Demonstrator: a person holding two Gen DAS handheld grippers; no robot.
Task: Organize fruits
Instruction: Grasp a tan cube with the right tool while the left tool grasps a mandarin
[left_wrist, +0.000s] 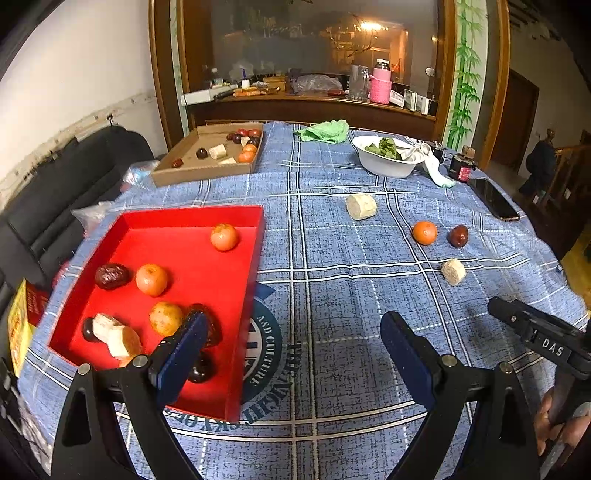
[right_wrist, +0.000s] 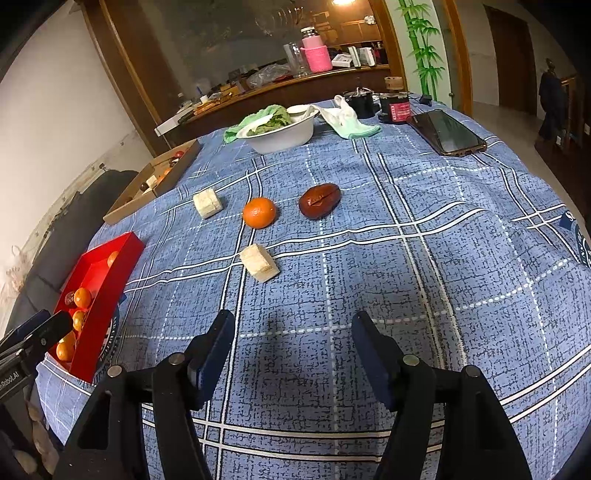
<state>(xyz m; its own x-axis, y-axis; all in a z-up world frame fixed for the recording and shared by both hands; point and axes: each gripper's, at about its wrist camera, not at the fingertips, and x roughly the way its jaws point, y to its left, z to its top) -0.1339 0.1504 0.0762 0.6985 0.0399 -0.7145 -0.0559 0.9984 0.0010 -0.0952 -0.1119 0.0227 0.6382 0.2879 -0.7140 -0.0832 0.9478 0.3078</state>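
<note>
A red tray (left_wrist: 192, 218) at the table's left holds several oranges, dark dates and pale chunks. It also shows in the right wrist view (right_wrist: 129, 243). Loose on the blue cloth lie an orange (right_wrist: 259, 212), a dark red date (right_wrist: 319, 200) and two pale chunks (right_wrist: 207, 202) (right_wrist: 259, 262). In the left wrist view the same orange (left_wrist: 424, 232), date (left_wrist: 458, 236) and chunks (left_wrist: 361, 206) (left_wrist: 453, 271) lie to the right. My left gripper (left_wrist: 295, 332) is open and empty beside the tray's right wall. My right gripper (right_wrist: 291, 328) is open and empty, short of the near chunk.
A cardboard box (left_wrist: 207, 173) with more fruit stands at the far left. A white bowl (right_wrist: 277, 136) of greens, a green cloth (left_wrist: 325, 131), a dark jar (right_wrist: 397, 108) and a phone (right_wrist: 447, 133) lie at the far side. A black sofa (left_wrist: 55, 206) is left of the table.
</note>
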